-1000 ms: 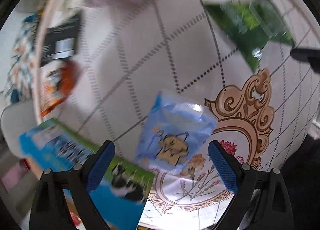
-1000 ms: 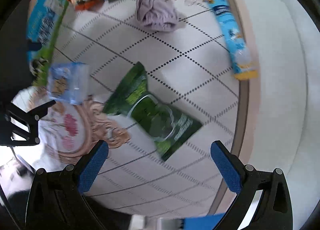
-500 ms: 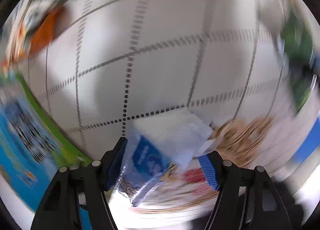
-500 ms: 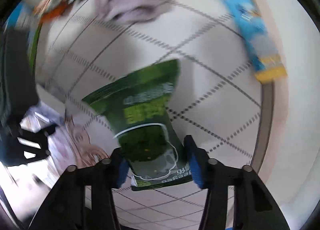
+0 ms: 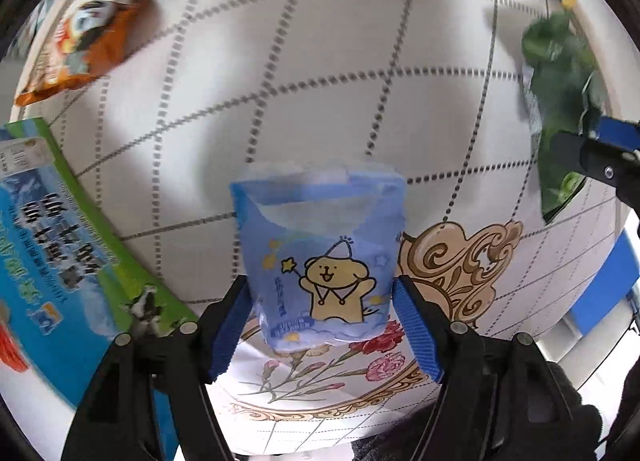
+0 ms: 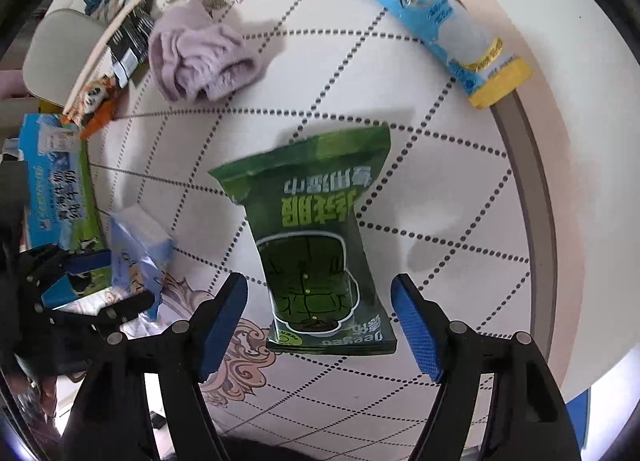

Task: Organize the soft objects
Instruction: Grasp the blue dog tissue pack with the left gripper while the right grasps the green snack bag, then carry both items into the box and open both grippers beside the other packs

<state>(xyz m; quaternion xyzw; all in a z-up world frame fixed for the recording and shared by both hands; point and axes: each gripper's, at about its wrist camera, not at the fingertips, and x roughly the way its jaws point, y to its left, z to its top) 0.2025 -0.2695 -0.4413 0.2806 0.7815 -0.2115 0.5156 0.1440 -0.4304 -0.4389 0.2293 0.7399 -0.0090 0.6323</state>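
Note:
My left gripper [image 5: 322, 325] is shut on a blue tissue pack [image 5: 320, 261] with a yellow bear on it; both blue pads press its sides. The pack also shows in the right wrist view [image 6: 136, 253], at the left. My right gripper [image 6: 320, 325] has its jaws around the lower end of a green snack bag [image 6: 320, 237]; gaps show between the pads and the bag, and whether the bag is gripped is unclear. The green bag shows at the right edge of the left wrist view [image 5: 560, 101]. A crumpled lilac cloth [image 6: 200, 57] lies further back on the round table [image 6: 440, 181].
A blue-green milk carton box [image 5: 52, 241] lies at the left table edge, an orange snack pack [image 5: 84, 49] and a black packet [image 6: 128, 45] behind it. A long blue-yellow tube pack [image 6: 428, 17] lies at the far right rim. A grey chair [image 6: 56, 53] stands beyond the table.
My left gripper has closed on the blue tissue pack. My right gripper moved forward over the green bag, narrowed around it, then stands a little wider now.

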